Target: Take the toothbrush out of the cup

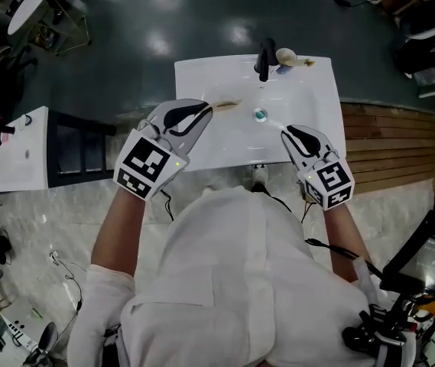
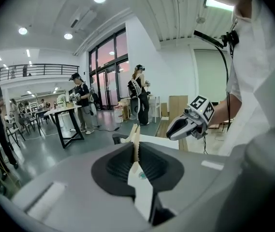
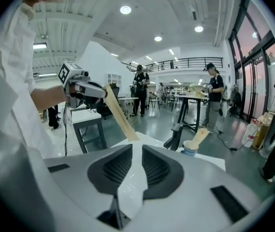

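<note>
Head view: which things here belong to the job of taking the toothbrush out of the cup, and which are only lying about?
Belong to the job:
- toothbrush, clamped in the left gripper
- cup, with a second brush in it

Only lying about:
- sink
- faucet
- drain
- side table

The basin (image 1: pixel 202 75) is smooth, glossy white. The toothbrush (image 1: pixel 228 104) looks like pale matt wood. The dark floor (image 1: pixel 163 14) shines.
</note>
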A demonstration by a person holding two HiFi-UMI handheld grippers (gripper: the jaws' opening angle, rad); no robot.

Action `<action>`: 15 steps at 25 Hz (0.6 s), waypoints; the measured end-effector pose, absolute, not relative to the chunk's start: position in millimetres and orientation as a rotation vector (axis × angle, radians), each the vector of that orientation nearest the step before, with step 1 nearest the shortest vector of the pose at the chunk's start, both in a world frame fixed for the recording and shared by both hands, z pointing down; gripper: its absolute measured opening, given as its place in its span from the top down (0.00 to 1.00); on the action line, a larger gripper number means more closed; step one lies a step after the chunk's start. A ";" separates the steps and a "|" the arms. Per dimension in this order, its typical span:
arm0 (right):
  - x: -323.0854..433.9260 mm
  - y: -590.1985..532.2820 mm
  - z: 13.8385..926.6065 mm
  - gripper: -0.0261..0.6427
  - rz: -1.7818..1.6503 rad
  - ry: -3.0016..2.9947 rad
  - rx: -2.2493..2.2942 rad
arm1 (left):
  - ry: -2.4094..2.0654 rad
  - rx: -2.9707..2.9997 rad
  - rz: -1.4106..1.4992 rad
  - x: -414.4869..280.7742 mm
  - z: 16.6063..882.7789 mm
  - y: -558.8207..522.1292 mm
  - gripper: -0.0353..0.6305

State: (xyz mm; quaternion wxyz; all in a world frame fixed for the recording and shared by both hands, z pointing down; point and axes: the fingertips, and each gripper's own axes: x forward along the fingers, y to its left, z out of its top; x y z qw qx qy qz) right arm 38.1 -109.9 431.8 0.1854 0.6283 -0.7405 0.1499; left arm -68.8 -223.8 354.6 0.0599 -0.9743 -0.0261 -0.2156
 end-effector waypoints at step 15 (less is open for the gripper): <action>-49.7 -80.0 447.9 0.89 0.491 -2.028 1.724 | -0.187 -3.008 -0.659 -142.7 394.2 -184.7 0.90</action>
